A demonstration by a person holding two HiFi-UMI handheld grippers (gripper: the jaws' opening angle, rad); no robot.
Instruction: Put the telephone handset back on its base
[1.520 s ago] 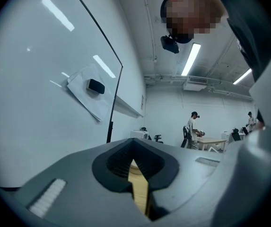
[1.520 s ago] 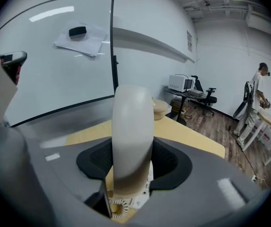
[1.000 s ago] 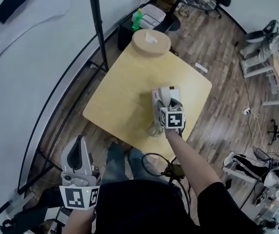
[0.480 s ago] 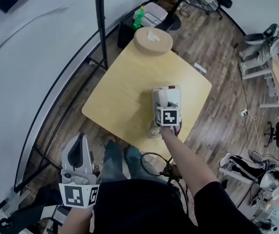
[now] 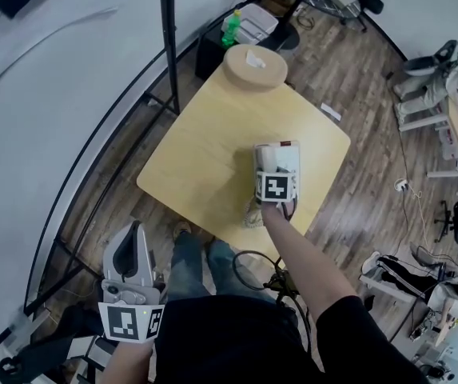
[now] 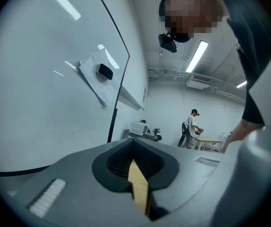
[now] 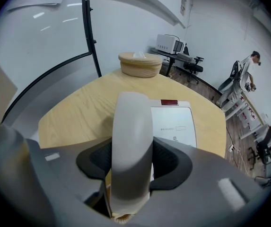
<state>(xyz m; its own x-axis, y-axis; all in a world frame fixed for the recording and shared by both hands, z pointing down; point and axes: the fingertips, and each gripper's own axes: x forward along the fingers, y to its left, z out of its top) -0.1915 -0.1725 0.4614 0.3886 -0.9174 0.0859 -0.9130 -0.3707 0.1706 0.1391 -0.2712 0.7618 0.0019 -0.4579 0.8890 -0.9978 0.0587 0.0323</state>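
My right gripper (image 5: 275,186) is shut on the white telephone handset (image 7: 131,141), one pad pressed to each side of its middle. The handset points away from me, over the left part of the white base (image 7: 175,125), which lies near the right edge of the wooden table (image 5: 201,162). In the head view the gripper's marker cube hides most of the handset above the base (image 5: 287,155). Whether the handset touches the base, I cannot tell. A coiled cord (image 5: 252,214) hangs at the table's near edge. My left gripper (image 5: 130,256) hangs low at my left side, jaws together and holding nothing.
A round wooden tissue box (image 5: 254,68) stands at the table's far corner. A black pole (image 5: 169,46) and a curved whiteboard run along the left. A green bottle (image 5: 230,29) and boxes sit on a low stand beyond the table. Another person works at a far table (image 7: 249,74).
My right gripper has shifted slightly left and forward with the handset, closer over the base. The left gripper has stayed where it was.
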